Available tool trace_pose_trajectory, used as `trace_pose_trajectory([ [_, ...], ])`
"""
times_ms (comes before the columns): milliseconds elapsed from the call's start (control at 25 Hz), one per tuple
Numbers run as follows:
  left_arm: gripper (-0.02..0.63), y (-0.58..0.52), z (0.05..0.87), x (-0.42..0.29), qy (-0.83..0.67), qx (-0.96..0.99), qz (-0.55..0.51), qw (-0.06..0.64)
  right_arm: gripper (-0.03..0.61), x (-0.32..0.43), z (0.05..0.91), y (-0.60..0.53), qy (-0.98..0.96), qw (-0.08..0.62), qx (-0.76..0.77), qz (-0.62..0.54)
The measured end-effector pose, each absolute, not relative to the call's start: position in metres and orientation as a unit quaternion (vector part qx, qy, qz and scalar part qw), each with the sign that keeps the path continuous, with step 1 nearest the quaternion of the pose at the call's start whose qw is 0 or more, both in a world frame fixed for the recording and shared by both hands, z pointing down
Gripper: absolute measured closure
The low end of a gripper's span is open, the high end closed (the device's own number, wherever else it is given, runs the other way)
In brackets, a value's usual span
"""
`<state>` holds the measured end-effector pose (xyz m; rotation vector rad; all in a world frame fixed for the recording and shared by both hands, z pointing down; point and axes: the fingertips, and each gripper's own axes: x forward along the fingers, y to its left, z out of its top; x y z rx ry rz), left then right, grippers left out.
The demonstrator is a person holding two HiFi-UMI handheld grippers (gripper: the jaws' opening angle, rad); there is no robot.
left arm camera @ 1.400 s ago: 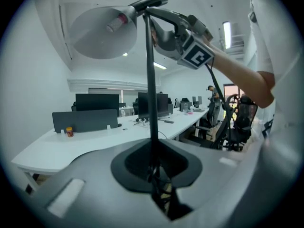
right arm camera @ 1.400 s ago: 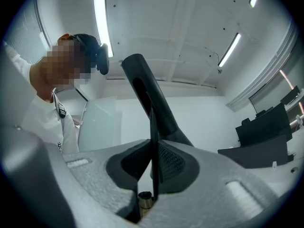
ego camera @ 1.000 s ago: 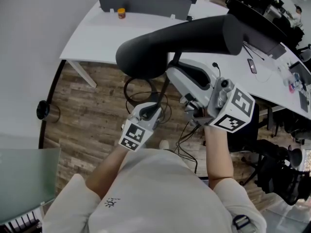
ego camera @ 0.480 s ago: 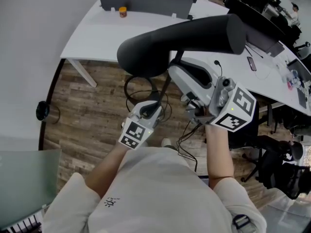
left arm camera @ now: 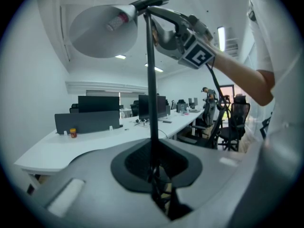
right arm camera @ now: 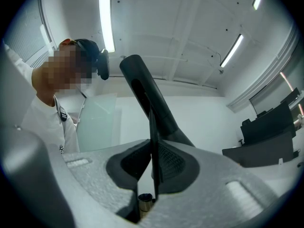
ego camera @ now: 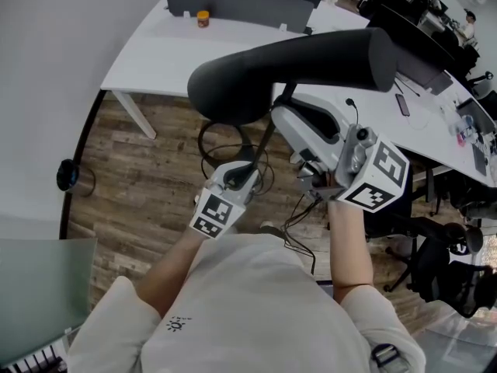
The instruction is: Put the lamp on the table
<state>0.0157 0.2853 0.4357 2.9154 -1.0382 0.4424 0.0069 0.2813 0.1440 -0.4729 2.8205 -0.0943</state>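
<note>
Black and slim, the pole (left arm camera: 152, 94) of the lamp (ego camera: 289, 64) is clamped between the fingers of the left gripper (left arm camera: 155, 177), which are nearly closed on it low down. The right gripper (right arm camera: 153, 167) has its fingers drawn in on the same pole higher up, just under the long dark shade (left arm camera: 102, 30). Held by both, the lamp hangs in the air in front of the person, upright, on the near side of the white table (ego camera: 178, 57) and over the wooden floor (ego camera: 147, 177) beside it. From the head view, its shade reaches partly across the table's near edge. A small orange jar (ego camera: 203, 19) stands at the far side of the table, well apart from the lamp.
</note>
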Motion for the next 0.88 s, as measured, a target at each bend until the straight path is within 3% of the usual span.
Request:
trace_pose_trajectory([
  [880,0.575,0.277,0.441,0.009,-0.345,0.927,0.147,0.008,0.537,0.002,0.149,0.274,0.978,0.142,-0.150,-0.034],
])
